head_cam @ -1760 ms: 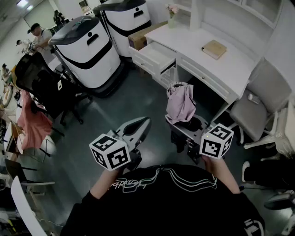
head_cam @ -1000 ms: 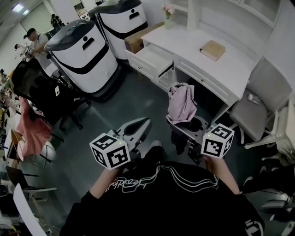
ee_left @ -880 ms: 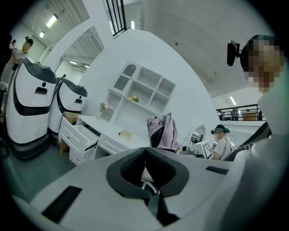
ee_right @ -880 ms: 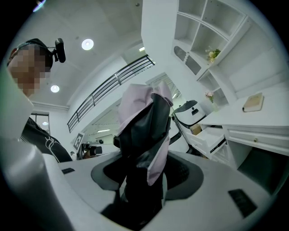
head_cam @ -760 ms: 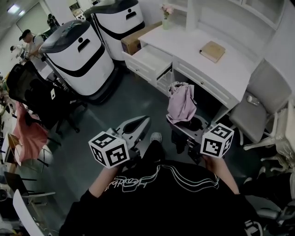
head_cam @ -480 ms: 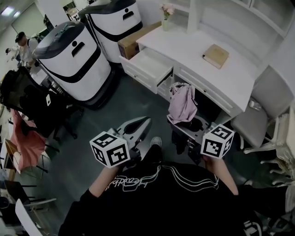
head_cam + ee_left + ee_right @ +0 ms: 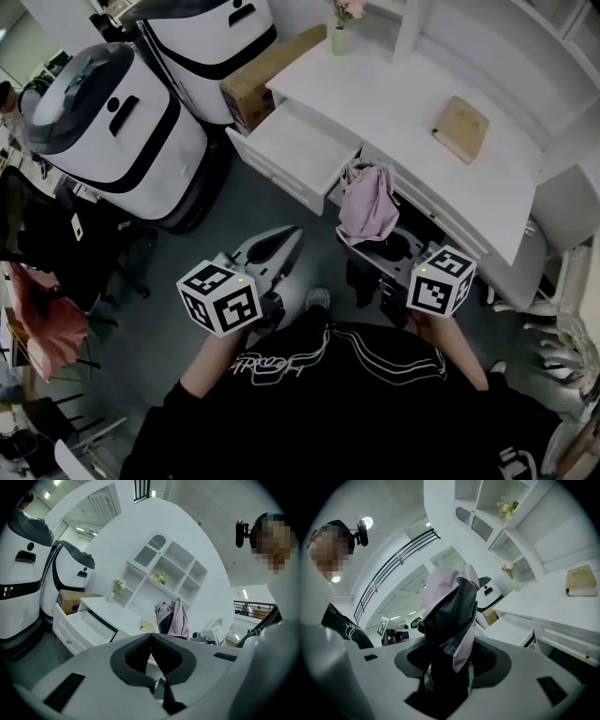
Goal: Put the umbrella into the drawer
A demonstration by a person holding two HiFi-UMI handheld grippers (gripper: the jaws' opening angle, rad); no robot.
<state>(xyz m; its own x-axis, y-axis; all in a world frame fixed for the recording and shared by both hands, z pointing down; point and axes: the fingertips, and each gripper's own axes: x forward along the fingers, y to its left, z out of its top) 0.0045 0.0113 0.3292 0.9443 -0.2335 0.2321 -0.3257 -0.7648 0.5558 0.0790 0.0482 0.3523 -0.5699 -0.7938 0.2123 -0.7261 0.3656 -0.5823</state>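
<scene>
A folded pink and black umbrella point(image 7: 367, 204) stands upright in my right gripper point(image 7: 379, 247), which is shut on its lower part. In the right gripper view the umbrella point(image 7: 451, 611) fills the middle between both pads. The white desk's drawer point(image 7: 298, 148) is pulled open just beyond and left of the umbrella, and its inside looks bare. My left gripper point(image 7: 287, 238) is shut with nothing in it, left of the umbrella and short of the drawer front. In the left gripper view the jaws meet point(image 7: 151, 635), with the drawer point(image 7: 83, 626) at left.
A brown book point(image 7: 461, 128) lies on the white desk point(image 7: 394, 103), and a vase point(image 7: 343, 30) with flowers stands at its back. A cardboard box point(image 7: 255, 82) and two white robot bodies point(image 7: 112, 127) stand left of the drawer. A dark chair point(image 7: 37, 234) is at far left.
The desk and open drawer have come much nearer in the head view. Both grippers moved toward them together, the umbrella still held upright in the right one.
</scene>
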